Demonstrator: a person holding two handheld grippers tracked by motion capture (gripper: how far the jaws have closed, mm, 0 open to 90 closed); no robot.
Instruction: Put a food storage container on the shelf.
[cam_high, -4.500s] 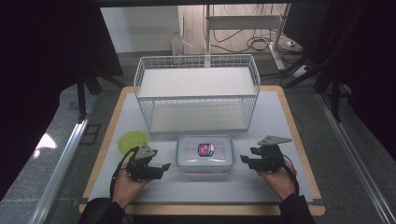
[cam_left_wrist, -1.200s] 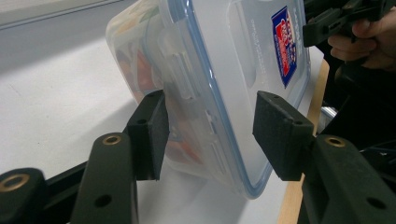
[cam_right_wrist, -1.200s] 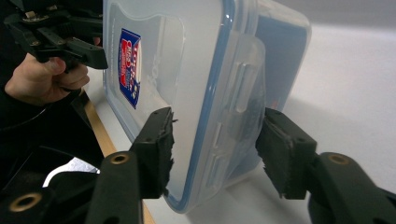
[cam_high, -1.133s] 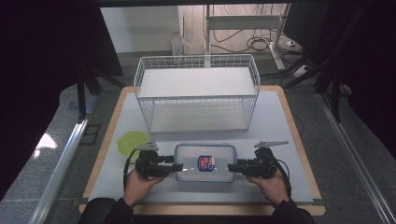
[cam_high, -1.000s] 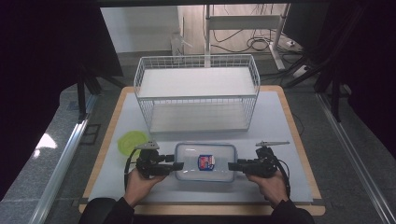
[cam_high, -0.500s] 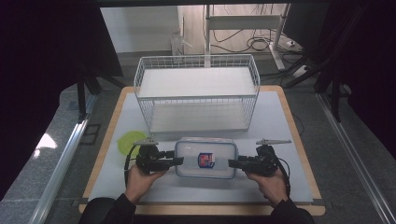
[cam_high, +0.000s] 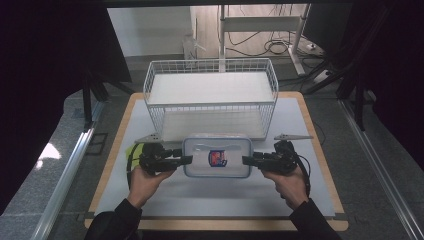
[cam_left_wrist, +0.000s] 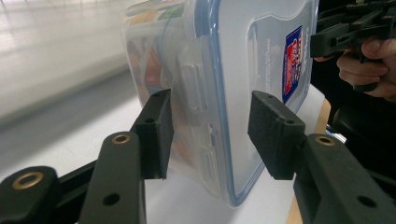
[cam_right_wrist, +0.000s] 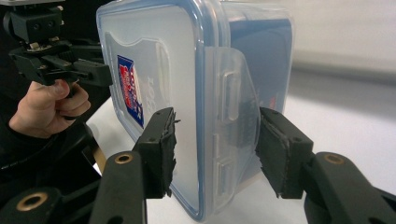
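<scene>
A: Status?
B: My left gripper (cam_high: 186, 160) and right gripper (cam_high: 247, 160) fingers clamp the lidded container (cam_high: 217, 156) ends, mid-frame. Lifted off table (cam_high: 310, 125); wire basket (cam_high: 210, 97) placement probably left.

A wood-rimmed table (cam_high: 320, 150) with a white top; on it a white wire basket (cam_high: 210, 95); beside the left edge a yellow-green cloth (cam_high: 132, 150).

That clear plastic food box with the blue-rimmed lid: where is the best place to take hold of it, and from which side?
Grip the clear plastic food box with the blue-rimmed lid at its two short ends, coming in level from left and right. It looks too wide for one gripper, and the lid's latch flaps make the ends thin enough to clamp top to bottom. The left gripper and right gripper do just that.
</scene>
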